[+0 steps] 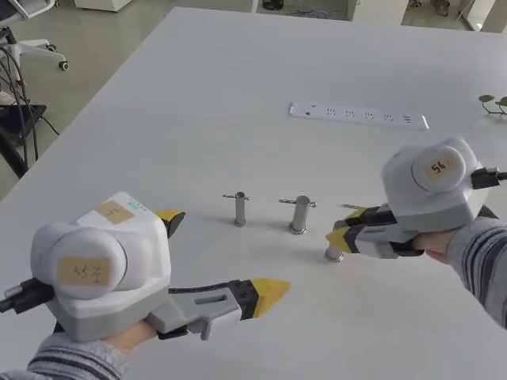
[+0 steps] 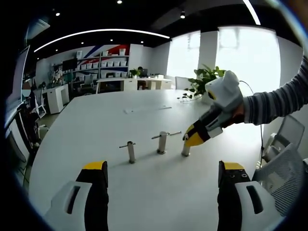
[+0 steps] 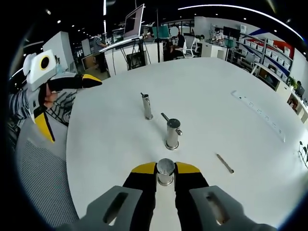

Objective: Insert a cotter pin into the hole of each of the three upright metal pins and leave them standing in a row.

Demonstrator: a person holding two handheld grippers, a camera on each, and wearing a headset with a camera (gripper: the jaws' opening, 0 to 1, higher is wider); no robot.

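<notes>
The right claw [image 3: 166, 168] clamps the nearest upright silver metal pin [image 3: 165, 176] on the white table [image 3: 115, 130]. The left claw [image 2: 162, 166] gapes, holding nothing.

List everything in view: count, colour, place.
table: 1, white, under everything
left metal pin: 1, silver, upright, cotter pin through it
middle metal pin: 1, silver, upright, cotter pin through it
bare metal pin: 1, silver, upright at the row's right end, no cotter pin seen in it
loose cotter pin: 1, silver, flat on the table beside the row
power strip: 1, white, far side of the table
plant: 1, green, right edge of the head view
left tongs: 1, grey with yellow tips, open, holding nothing
right tongs: 1, same colours, shut on the bare metal pin
sleeves: 2, grey striped, behind the tongs
</notes>
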